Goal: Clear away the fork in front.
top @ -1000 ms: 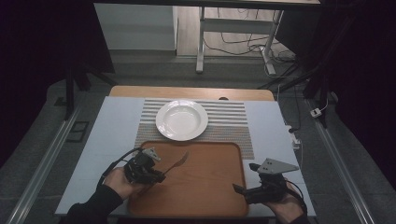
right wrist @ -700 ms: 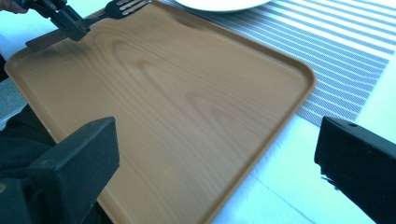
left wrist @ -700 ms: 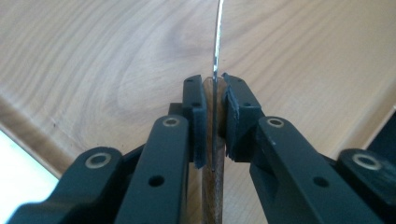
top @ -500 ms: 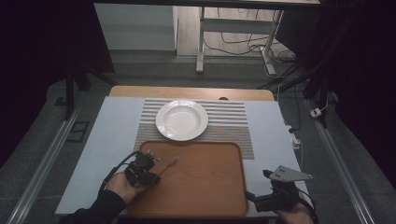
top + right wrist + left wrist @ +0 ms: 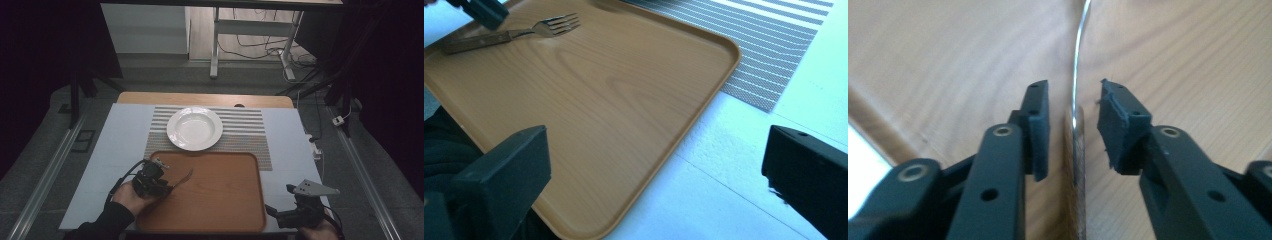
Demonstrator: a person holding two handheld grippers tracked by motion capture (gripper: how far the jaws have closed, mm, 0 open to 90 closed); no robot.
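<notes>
A fork (image 5: 183,177) with a wooden handle lies on the left part of the wooden tray (image 5: 220,200), tines toward the plate. My left gripper (image 5: 168,188) is low over the handle end. In the left gripper view the fork (image 5: 1075,107) runs between the jaws of the left gripper (image 5: 1073,120). The jaws have just been opening, and a gap shows on each side of the handle. My right gripper (image 5: 279,201) stands wide open by the tray's front right corner with nothing in it. The right gripper view has the fork (image 5: 524,31) far across the tray (image 5: 599,100).
A white deep plate (image 5: 195,128) sits on a striped placemat (image 5: 246,131) behind the tray. The white table top (image 5: 120,145) surrounds both, and its front edge is close to the hands. The placemat's corner (image 5: 774,45) lies beyond the tray's right edge.
The right gripper has drawn back from the tray's right side toward the front right corner. The fork has settled lower on the tray, a little left of where it was.
</notes>
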